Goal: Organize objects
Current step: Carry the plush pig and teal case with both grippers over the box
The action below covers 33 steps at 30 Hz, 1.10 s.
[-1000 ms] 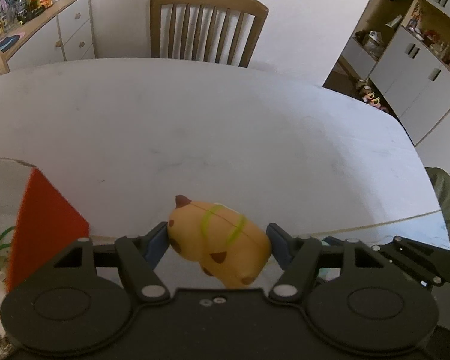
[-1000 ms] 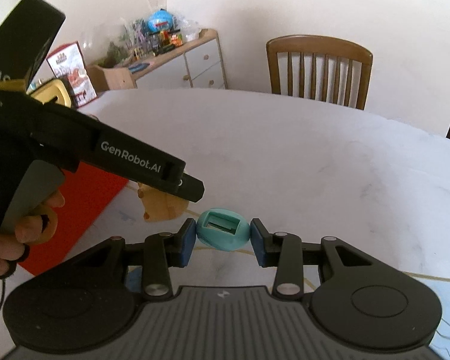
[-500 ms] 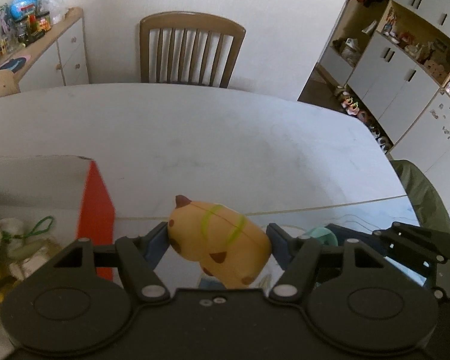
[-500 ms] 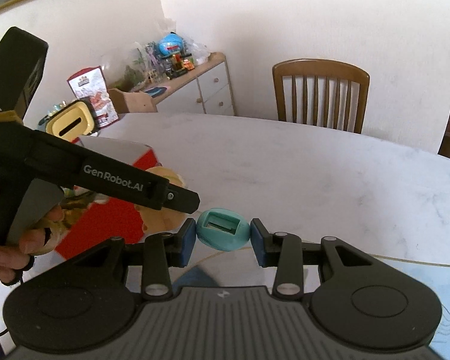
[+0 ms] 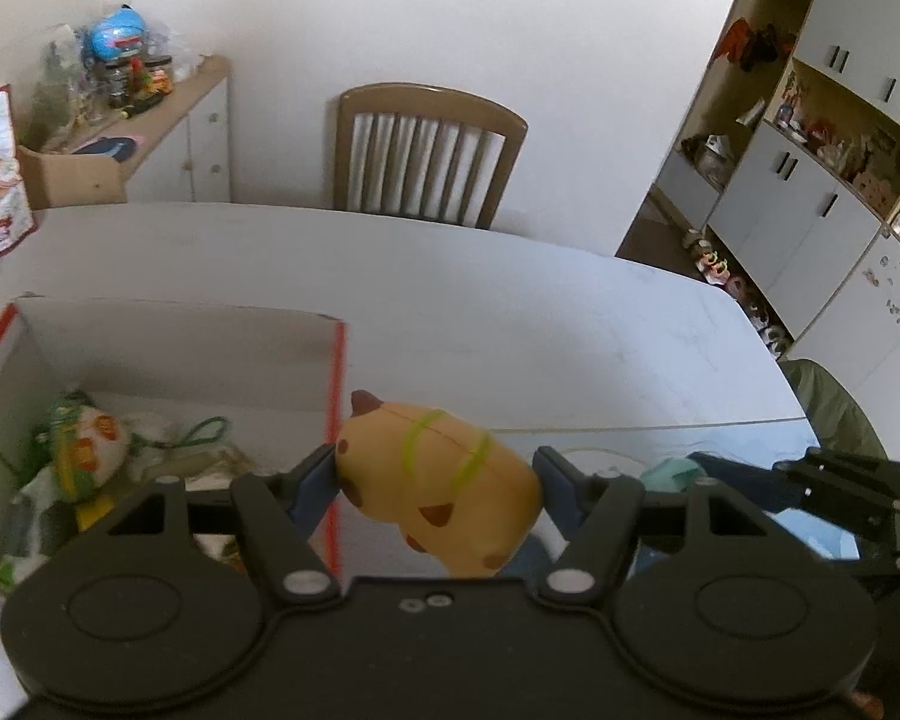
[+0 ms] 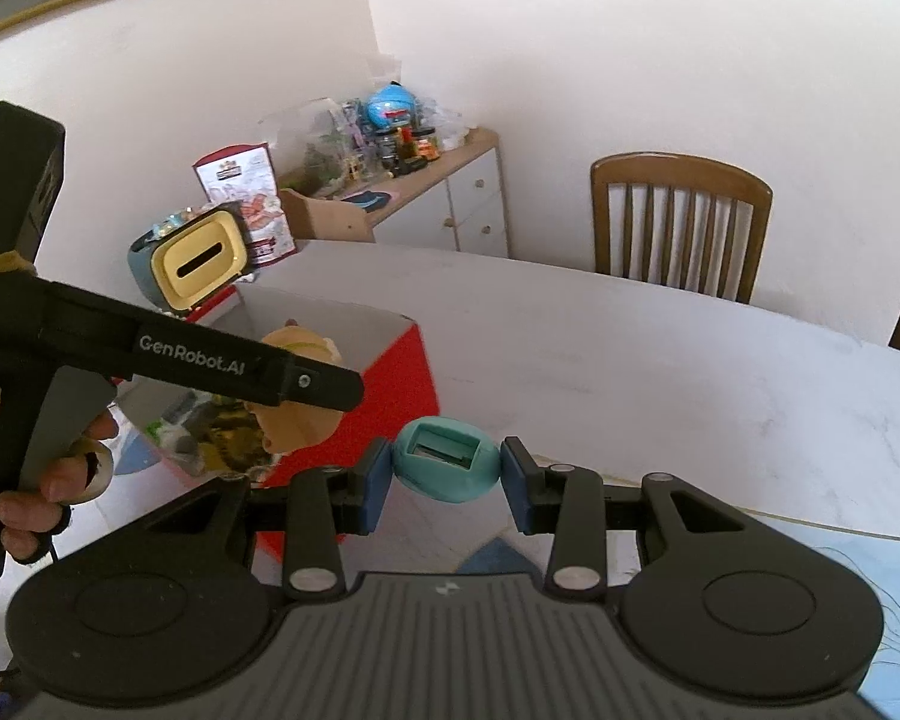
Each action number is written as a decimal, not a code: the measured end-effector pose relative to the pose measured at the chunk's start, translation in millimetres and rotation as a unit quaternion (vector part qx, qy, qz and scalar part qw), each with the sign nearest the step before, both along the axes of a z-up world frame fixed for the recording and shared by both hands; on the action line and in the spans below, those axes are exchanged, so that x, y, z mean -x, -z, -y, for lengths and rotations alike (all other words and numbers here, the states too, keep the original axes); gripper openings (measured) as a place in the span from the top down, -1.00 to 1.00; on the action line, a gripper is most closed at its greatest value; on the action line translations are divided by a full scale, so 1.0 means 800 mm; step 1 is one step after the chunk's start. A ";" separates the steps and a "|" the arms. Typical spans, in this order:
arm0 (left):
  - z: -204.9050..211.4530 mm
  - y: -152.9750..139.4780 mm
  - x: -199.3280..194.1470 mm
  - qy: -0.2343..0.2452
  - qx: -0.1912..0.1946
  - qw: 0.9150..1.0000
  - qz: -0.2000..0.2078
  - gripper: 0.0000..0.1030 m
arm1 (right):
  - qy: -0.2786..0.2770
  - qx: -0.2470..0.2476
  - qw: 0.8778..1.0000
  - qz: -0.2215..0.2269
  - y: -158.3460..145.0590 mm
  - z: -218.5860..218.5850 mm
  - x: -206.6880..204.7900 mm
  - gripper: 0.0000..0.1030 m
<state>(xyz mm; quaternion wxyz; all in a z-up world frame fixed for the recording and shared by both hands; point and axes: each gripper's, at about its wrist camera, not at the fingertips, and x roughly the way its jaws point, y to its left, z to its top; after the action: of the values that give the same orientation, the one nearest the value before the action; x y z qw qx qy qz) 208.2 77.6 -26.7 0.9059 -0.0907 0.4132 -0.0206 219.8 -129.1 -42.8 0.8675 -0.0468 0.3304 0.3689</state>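
A yellow toy animal [image 5: 444, 480], marked with brown spots and green stripes, is being gripped between the blue pads of the left gripper [image 5: 438, 480], whose fingers are closed against the toy's sides. It is being held in the air just beside the red edge of an open box [image 5: 336, 372], to the right of the box wall. Inside the box, a green-and-white soft toy [image 5: 84, 450] and other small items are being kept.

A teal egg-shaped object [image 6: 447, 462] with a rectangular opening is being clamped between the narrowly spaced fingers of the right gripper [image 6: 447, 468], raised above the table near the box's red corner. The left tool is being held by a hand [image 6: 48, 480] at the left of the right wrist view.

The box is being carried by a white, faintly marbled table [image 5: 510, 324]. A wooden chair [image 5: 426, 156] is being seen at the far edge, against a white wall. A low sideboard [image 6: 450, 192] crowded with toys is being shown on the left, and tall white cupboards [image 5: 810, 180] with open shelves on the right. A yellow-faced container with a slot [image 6: 201, 258] is standing behind the box.
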 end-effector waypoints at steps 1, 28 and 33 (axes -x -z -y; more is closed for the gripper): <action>-0.006 -0.001 0.004 -0.001 -0.002 1.000 0.002 -0.34 | -0.002 0.001 1.000 0.002 -0.002 -0.005 0.003 0.25; -0.198 0.005 0.035 0.005 -0.031 0.999 -0.007 -0.34 | 0.012 0.013 1.000 0.002 0.003 -0.192 0.039 0.25; -0.225 0.015 0.024 0.008 -0.034 0.999 -0.012 -0.34 | 0.021 0.027 0.999 0.000 0.015 -0.221 0.029 0.25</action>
<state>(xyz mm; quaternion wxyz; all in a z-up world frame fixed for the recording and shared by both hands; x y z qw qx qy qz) 189.0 258.0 -39.0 0.9032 -0.0572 0.4252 -0.0128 196.4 48.0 -54.8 0.8733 -0.0636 0.3410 0.3419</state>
